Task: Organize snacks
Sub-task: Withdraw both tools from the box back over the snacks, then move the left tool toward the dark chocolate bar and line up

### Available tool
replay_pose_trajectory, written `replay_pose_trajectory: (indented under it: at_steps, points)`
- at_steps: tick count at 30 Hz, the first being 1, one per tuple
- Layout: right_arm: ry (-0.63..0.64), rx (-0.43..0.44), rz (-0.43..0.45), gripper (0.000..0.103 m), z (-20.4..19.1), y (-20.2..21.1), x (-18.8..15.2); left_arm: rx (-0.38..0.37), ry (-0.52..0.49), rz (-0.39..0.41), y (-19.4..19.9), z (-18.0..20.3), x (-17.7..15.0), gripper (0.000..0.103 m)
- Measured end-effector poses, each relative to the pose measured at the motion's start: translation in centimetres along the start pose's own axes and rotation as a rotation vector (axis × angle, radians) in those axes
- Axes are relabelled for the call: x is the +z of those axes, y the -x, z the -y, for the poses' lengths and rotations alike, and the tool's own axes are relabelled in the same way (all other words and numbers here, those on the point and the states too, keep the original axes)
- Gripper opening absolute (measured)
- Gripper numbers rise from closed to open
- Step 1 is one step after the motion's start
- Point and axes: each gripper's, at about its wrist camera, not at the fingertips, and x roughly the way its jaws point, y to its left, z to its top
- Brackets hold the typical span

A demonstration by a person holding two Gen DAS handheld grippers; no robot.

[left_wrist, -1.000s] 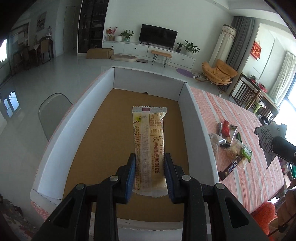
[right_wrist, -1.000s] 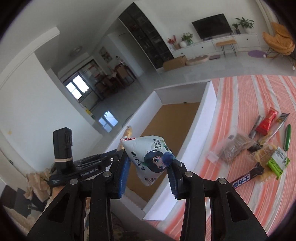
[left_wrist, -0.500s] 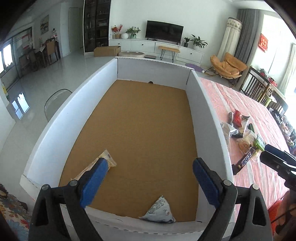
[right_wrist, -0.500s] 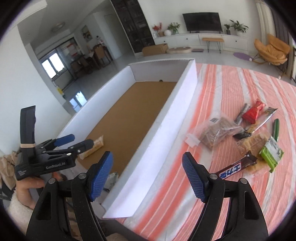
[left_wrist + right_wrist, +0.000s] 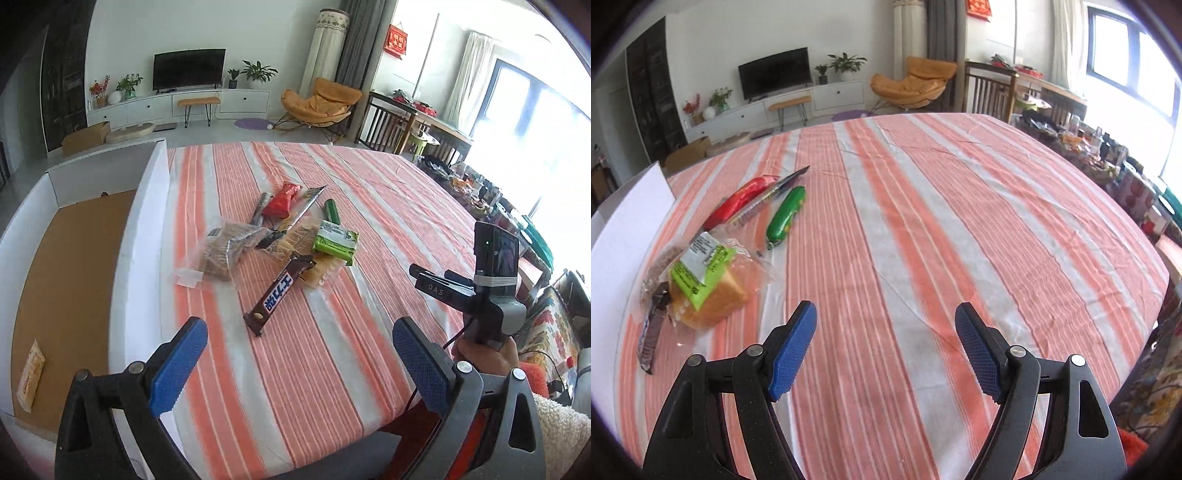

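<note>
Left tongs point(image 5: 299, 365): gaping wide and carrying nothing, now hovering over the striped tabletop point(image 5: 369, 206), having swung away from the white box point(image 5: 140, 236) they were facing a moment ago.

Right tongs point(image 5: 886, 350): likewise spread wide and empty, having turned from the box toward open cloth.

Box contents: one yellow-wrapped wafer pack point(image 5: 31, 374) is lying on the cardboard floor near the front corner; the pouch dropped beside it is lying outside both views now.

Remaining pile on the tabletop, just beside the box wall: chocolate bar point(image 5: 279, 293), clear bag of biscuits point(image 5: 227, 249), green-labelled cake pack point(image 5: 334, 242), red packet point(image 5: 282, 199), green stick point(image 5: 330, 210).

Status: two snacks are stowed; both tongs are returning for the next, probably the nearest bar.
</note>
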Motion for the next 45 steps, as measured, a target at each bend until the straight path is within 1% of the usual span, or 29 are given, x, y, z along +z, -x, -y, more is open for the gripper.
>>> replay_pose_trajectory:
  at_steps: [1, 2, 4, 6, 10, 14, 17, 19, 21, 23, 30, 36, 45]
  points:
    - [-0.036, 0.024, -0.022, 0.08, 0.4, -0.4, 0.2, -0.001, -0.004, -0.022, -1.2, 0.8, -0.3, 0.1]
    - [-0.044, 0.04, -0.02, 0.08, 0.6, -0.4, 0.5, 0.002, -0.008, -0.047, -2.3, 1.5, -0.9, 0.1]
    - [-0.016, 0.01, -0.005, 0.08, 0.4, -0.2, 0.6, 0.022, -0.007, -0.093, -4.6, 2.1, -1.8, 0.1]
    - [0.014, 0.014, -0.025, 0.08, -0.2, -0.9, 0.2, 0.055, -0.006, -0.126, -6.5, 2.2, -2.8, 0.1]
    - [0.065, -0.01, -0.07, 0.08, -0.9, -2.1, -0.8, 0.121, -0.029, -0.146, -9.0, 2.0, -4.1, 0.1]
    - [0.052, -0.005, -0.098, 0.08, -0.4, -2.9, -1.1, 0.164, -0.047, -0.15, -10.5, 1.5, -4.8, 0.1]
    - [0.032, -0.002, -0.116, 0.08, -0.1, -3.1, -1.3, 0.179, -0.047, -0.17, -11.7, 0.9, -5.5, 0.1]
    - [0.029, -0.005, -0.12, 0.08, -0.2, -3.0, -1.4, 0.201, -0.067, -0.152, -11.9, 0.9, -5.7, 0.1]
    - [0.031, -0.008, -0.12, 0.081, -0.4, -2.9, -1.6, 0.201, -0.071, -0.14, -12.0, 0.9, -5.9, 0.102]
    - [0.03, -0.004, -0.125, 0.086, -0.5, -3.0, -1.7, 0.2, -0.072, -0.126, -12.1, 0.9, -5.9, 0.103]
    - [0.04, -0.011, -0.122, 0.091, -1.1, -2.9, -2.1, 0.199, -0.077, -0.082, -12.3, 1.0, -5.9, 0.103]
    - [0.04, -0.008, -0.119, 0.095, -1.2, -2.9, -2.1, 0.201, -0.077, -0.073, -12.3, 1.1, -6.1, 0.103]
    - [0.041, -0.007, -0.118, 0.096, -1.2, -2.9, -2.1, 0.201, -0.077, -0.072, -12.3, 1.1, -6.1, 0.103]
